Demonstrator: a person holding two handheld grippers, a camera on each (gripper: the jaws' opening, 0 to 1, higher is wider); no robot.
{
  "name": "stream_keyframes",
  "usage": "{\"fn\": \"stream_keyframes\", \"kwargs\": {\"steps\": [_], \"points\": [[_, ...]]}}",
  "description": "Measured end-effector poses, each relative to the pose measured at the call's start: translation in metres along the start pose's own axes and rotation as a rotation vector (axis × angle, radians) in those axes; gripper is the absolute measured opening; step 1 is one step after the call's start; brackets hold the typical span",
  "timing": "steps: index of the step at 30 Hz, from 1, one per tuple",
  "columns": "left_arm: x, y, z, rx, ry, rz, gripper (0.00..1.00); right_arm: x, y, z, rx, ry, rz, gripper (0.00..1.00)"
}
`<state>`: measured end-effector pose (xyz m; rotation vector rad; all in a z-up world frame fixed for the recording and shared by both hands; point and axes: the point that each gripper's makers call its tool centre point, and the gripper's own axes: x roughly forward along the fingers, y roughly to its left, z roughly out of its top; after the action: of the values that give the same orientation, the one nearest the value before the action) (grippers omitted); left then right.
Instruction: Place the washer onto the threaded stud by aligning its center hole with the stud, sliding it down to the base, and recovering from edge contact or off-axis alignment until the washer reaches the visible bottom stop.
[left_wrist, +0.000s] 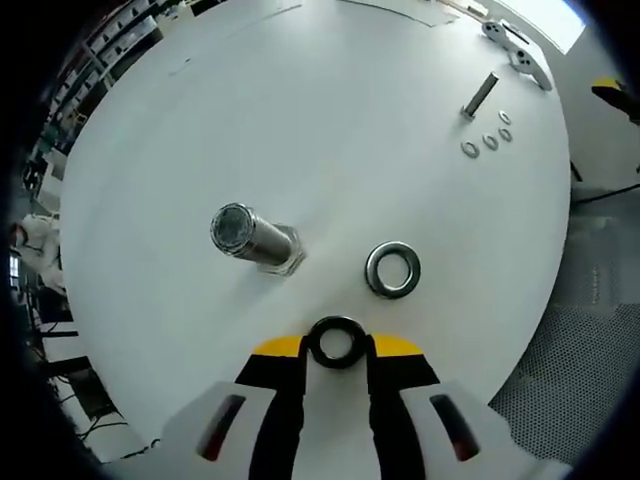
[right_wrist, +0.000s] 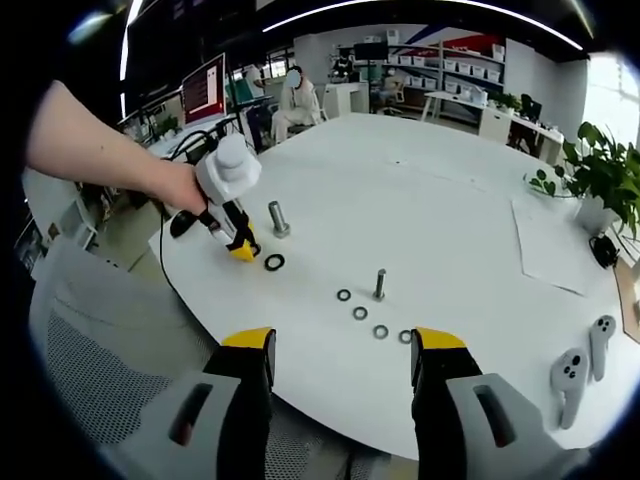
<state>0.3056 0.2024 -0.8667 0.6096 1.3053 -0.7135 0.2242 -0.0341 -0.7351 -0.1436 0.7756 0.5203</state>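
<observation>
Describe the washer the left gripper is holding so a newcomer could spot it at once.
On the round white table, find the large upright threaded stud near the edge. Close to it the left gripper pinches a dark washer between its yellow-tipped jaws. Its near twin, the loose washer, lies flat on the table; the small washers are far off by a thinner bolt.

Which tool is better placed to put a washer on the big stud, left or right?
Left, probably. The left tool already grips a washer and sits just short of the big stud. The right tool is open, holds nothing and hangs back at the table edge, farther from that stud.
</observation>
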Motion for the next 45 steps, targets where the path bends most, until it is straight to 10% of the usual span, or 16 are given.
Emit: {"fn": "stream_keyframes", "kwargs": {"steps": [32, 45], "points": [[-0.003, 0.004, -0.003, 0.085, -0.034, -0.012, 0.18, 0.000, -0.004, -0.002, 0.014, 0.003, -0.014, 0.57], [-0.033, 0.005, 0.025, 0.157, -0.116, -0.011, 0.19, 0.000, -0.004, -0.002, 0.009, 0.006, -0.014, 0.57]]}}
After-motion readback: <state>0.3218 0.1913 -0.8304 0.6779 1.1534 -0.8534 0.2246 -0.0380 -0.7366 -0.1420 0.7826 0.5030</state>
